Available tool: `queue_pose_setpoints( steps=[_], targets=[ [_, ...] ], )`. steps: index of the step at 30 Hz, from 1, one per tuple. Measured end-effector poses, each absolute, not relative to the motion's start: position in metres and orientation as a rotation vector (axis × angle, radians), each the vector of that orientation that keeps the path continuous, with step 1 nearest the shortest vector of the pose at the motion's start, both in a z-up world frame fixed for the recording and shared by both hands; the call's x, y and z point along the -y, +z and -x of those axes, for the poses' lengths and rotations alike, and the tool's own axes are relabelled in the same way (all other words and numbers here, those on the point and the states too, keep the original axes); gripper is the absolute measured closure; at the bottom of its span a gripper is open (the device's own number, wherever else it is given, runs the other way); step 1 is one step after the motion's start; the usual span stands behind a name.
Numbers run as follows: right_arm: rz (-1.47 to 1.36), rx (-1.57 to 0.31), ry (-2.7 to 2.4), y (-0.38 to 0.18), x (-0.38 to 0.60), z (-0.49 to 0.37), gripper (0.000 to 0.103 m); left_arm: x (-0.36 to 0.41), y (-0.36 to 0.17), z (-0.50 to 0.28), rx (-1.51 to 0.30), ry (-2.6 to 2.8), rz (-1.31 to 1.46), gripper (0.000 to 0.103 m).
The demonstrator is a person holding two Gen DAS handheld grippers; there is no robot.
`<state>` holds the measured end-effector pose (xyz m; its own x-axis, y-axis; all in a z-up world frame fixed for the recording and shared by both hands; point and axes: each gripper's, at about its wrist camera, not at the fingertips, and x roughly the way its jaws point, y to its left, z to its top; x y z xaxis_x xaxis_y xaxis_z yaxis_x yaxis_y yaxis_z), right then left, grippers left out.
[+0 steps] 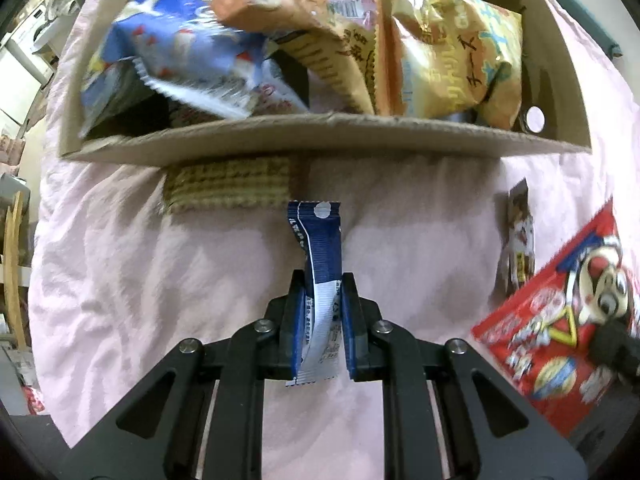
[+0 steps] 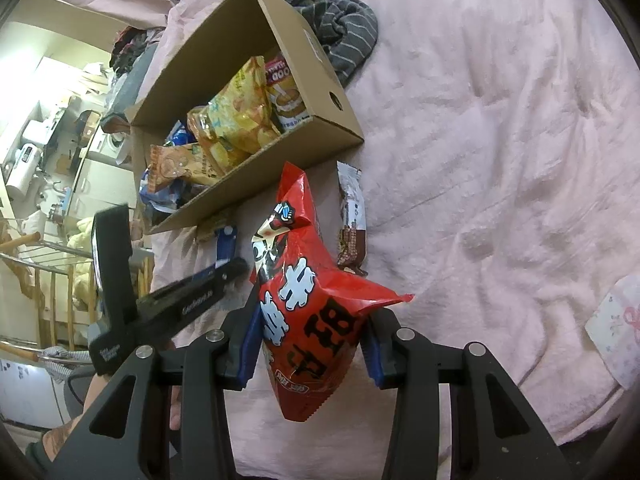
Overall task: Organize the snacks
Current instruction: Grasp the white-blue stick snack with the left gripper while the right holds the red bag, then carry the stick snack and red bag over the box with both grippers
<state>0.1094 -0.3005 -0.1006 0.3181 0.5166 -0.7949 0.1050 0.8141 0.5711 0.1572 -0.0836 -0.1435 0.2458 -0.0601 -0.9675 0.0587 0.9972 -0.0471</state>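
Note:
My left gripper point(image 1: 323, 282) is shut on a slim blue-and-white snack packet point(image 1: 320, 236), which stands up between the pads just in front of the cardboard box point(image 1: 320, 134). In the right wrist view the same left gripper point(image 2: 234, 266) reaches in from the left with the blue packet point(image 2: 226, 242). My right gripper point(image 2: 312, 340) is shut on a puffy red snack bag point(image 2: 312, 312), also visible as the red bag point(image 1: 560, 320) at the right edge. The box point(image 2: 320, 76) holds a blue bag point(image 1: 180, 48), an orange bag point(image 1: 272, 4) and a yellow chip bag point(image 1: 452, 60).
A wafer pack point(image 1: 228, 184) lies against the box's front wall. A small brown packet point(image 2: 352, 216) rests on the pink blanket point(image 2: 500, 160) right of the box. A striped dark cloth point(image 2: 344, 20) sits behind the box, and a white floral packet point(image 2: 616, 332) lies far right.

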Motion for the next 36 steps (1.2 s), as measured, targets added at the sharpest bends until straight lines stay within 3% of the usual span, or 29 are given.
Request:
queue_pose_setpoints(
  steps=[10,16,25,31,34,36],
  targets=[
    [-0.574,-1.129,0.381,-0.075,0.288,-0.105,0.059,0.041,-0.098,-0.107,-1.227,-0.067,0.013,0.09],
    [-0.563,-1.048,0.426,-0.053,0.282,-0.103,0.059,0.005,-0.041,-0.099,-1.123,-0.039,0.068,0.09],
    [-0.578,-0.963,0.404,-0.01,0.276,-0.134,0.059,-0.022,0.028,-0.118,-0.977,-0.031,0.122,0.09],
    [-0.577,-0.94,0.402,0.005,0.265,-0.172,0.059,-0.025,0.037,-0.144,-0.958,-0.057,0.15,0.09],
    [-0.55,-0.933,0.397,0.008,0.257,-0.188,0.069,-0.021,0.037,-0.158,-0.949,-0.068,0.13,0.09],
    [-0.544,-0.936,0.403,0.008,0.252,-0.203,0.07,-0.021,0.034,-0.169,-0.949,-0.07,0.125,0.09]
  ],
)
